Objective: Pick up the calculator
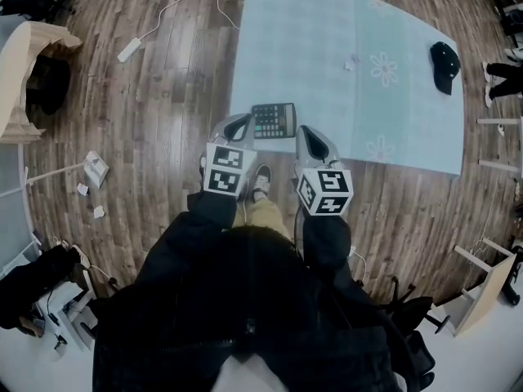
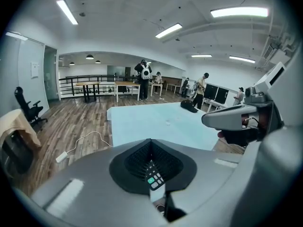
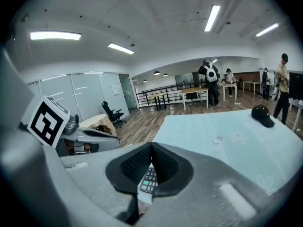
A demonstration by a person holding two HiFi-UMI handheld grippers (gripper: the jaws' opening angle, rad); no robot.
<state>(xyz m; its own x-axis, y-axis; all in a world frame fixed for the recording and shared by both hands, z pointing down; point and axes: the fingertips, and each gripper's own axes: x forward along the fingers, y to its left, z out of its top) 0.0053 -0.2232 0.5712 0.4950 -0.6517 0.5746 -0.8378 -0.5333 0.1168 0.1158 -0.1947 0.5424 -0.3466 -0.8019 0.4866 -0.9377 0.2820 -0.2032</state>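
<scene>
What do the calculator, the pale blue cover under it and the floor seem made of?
Calculator: hard plastic, dark matte casing, rows of keys. Blue cover: probably cloth or vinyl, smooth with printed flowers. Floor: wood-grain planks with a sheen; laminate or real wood, can't tell.

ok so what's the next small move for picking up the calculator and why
Probably open the right hand-held gripper: its jaws are together, and the dark rectangular calculator lies flat at the near edge of the pale blue table, just beside it, ungripped.

Grey left tongs [image 1: 243, 121], grey right tongs [image 1: 305, 131], black-white marker cubes [image 1: 225, 169], black sleeves [image 1: 214, 207], tan trousers [image 1: 266, 213]
</scene>
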